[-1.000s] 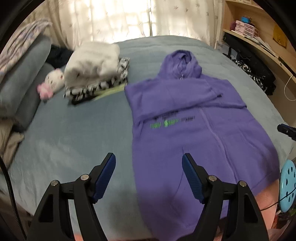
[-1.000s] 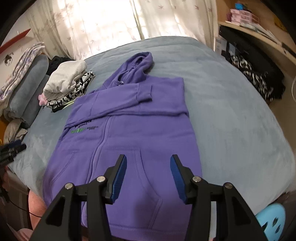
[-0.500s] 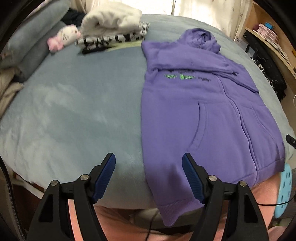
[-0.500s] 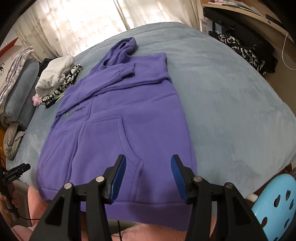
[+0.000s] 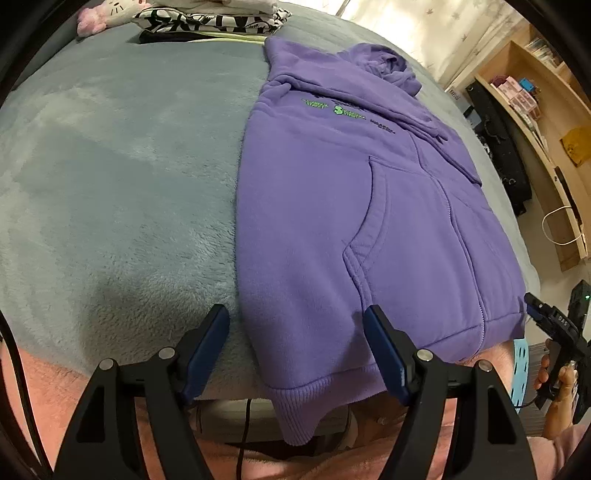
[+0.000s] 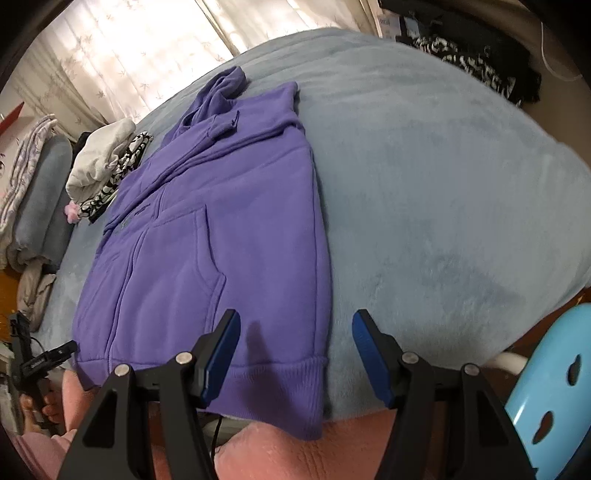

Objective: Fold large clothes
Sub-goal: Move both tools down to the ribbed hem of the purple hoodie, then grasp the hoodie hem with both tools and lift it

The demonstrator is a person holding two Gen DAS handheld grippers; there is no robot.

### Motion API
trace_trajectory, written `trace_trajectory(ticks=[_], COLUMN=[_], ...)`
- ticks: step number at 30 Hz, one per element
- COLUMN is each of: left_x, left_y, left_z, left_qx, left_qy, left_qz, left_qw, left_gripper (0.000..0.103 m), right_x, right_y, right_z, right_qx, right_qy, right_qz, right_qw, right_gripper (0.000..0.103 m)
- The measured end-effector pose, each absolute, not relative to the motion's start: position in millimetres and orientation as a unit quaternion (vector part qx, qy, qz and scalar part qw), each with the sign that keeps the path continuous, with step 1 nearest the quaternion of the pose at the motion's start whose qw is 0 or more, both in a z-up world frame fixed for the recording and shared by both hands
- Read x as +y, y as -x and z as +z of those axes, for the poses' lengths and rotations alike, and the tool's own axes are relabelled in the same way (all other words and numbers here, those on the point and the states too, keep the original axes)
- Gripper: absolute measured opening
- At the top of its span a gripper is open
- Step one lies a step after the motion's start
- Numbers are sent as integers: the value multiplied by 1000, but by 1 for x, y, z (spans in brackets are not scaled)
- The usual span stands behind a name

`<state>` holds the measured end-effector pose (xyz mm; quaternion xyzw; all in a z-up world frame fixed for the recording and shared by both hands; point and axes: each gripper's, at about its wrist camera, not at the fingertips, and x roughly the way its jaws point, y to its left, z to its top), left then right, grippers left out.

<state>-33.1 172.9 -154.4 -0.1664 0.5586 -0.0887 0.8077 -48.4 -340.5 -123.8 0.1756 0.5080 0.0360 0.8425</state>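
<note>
one purple hoodie [image 5: 332,206], one stack of folded clothes [image 6: 107,166], one plush toy [image 5: 99,14], two grippers [image 5: 295,345]

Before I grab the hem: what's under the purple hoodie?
The purple hoodie lies flat on the grey-blue blanket; its hem overhangs the bed edge. Anything beneath the fabric is hidden.

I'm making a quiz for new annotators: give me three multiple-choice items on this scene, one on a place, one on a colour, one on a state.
1. Where does the hoodie lie?
A. on the bed
B. on the shelf
C. on the stool

2. What colour is the print on its chest?
A. white
B. green
C. red

3. How is the left gripper?
A. shut on the hem
B. open, holding nothing
C. shut on a sleeve

Answers: 1 A, it lies flat on the grey-blue bed; 2 B, green lettering shows; 3 B, both fingers stand wide apart above the hem.
</note>
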Motion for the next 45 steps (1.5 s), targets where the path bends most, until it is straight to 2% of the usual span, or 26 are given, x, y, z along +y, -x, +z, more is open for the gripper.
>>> trace_trajectory(ticks=[5, 6, 8, 20, 27, 29, 31, 32, 33, 36, 45], left_x=[174, 173, 168, 167, 150, 151, 151, 151, 151, 149, 164], left_y=[34, 34, 36, 39, 31, 29, 28, 27, 26, 24, 41], left_z=[-159, -158, -159, -172, -170, -171, -168, -165, -161, -149, -58], left_qx=[552, 552, 553, 553, 566, 569, 571, 567, 562, 546, 433], left_qy=[169, 168, 166, 186, 148, 155, 156, 159, 171, 185, 251], left_qz=[-100, -104, -113, -135, -129, -125, -123, -126, -134, -116, -140], left_qw=[811, 810, 809, 801, 801, 798, 797, 798, 798, 809, 854], left_gripper=[73, 73, 73, 76, 78, 78, 60, 32, 17, 9, 8], right_x=[-346, -347, -345, -349, -335, -333, -331, -330, -329, -322, -296], right_y=[50, 50, 50, 37, 29, 32, 34, 35, 35, 37, 49], right_z=[-134, -135, -136, -162, -166, -163, -161, -159, -157, -142, -60], right_qx=[503, 501, 504, 525, 529, 526, 523, 520, 519, 504, 433], right_qy=[-206, -212, -226, -260, -245, -234, -235, -237, -236, -232, -204], right_qz=[55, 65, 96, 133, 107, 105, 111, 112, 111, 115, 170], right_qw=[838, 837, 828, 800, 805, 811, 812, 813, 814, 824, 862], right_gripper=[61, 57, 36, 36, 38, 33, 20, 16, 15, 12, 11])
